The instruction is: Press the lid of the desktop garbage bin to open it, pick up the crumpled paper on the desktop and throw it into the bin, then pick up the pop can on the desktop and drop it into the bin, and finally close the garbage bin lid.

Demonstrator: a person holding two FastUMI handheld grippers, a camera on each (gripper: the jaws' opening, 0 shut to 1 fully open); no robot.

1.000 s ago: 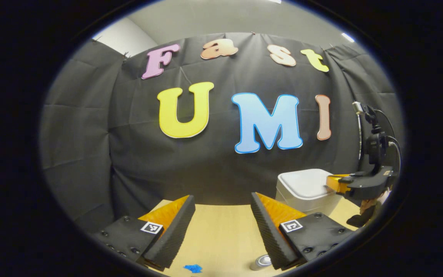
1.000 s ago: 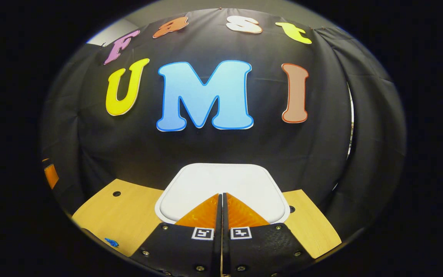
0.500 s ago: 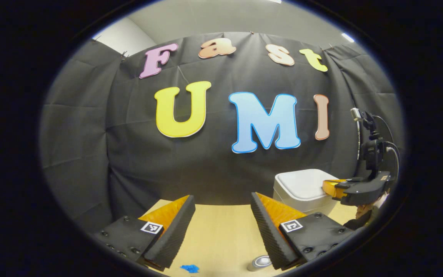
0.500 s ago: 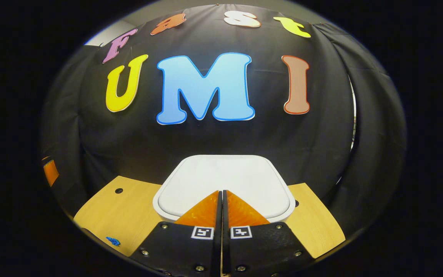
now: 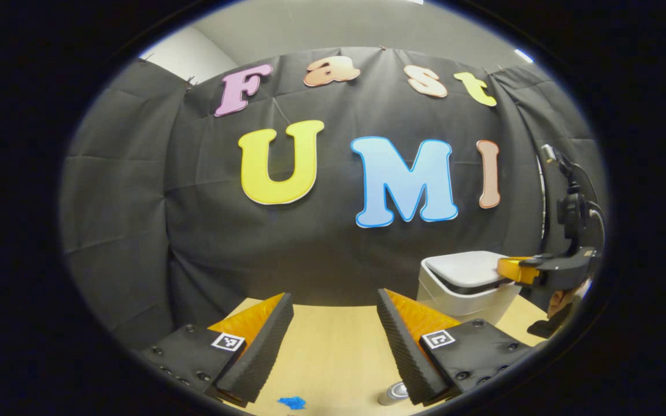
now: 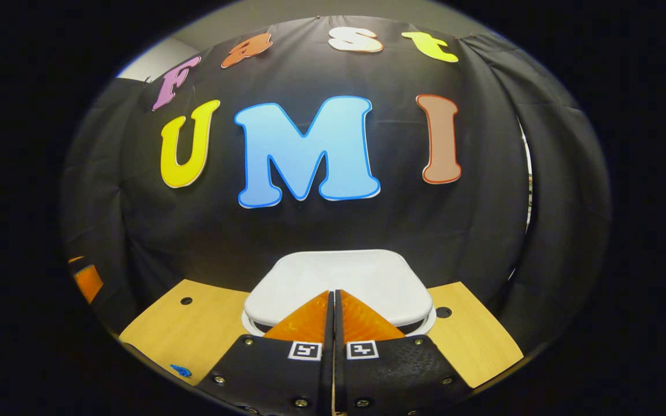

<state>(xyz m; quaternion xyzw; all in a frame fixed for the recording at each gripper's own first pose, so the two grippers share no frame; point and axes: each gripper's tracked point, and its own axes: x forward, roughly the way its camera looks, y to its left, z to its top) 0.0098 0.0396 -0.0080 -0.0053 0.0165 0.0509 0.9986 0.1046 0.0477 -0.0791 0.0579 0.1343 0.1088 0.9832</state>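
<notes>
Right gripper view: the right claw [image 6: 333, 300] is seen pressed fully together, empty, at 6 o'clock. Just beyond, the white bin [image 6: 339, 283] stands on the bench [image 6: 188, 329], its lid [image 6: 339, 277] lifted slightly ajar. The left claw [image 5: 333, 323] is held wide apart, empty.

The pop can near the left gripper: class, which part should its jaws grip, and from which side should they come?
Grip the pop can across its round side wall. It looks to be lying on the table, silver end showing, so come from above with the open left gripper, one finger on each side. Part of it is hidden, so check first.
</notes>
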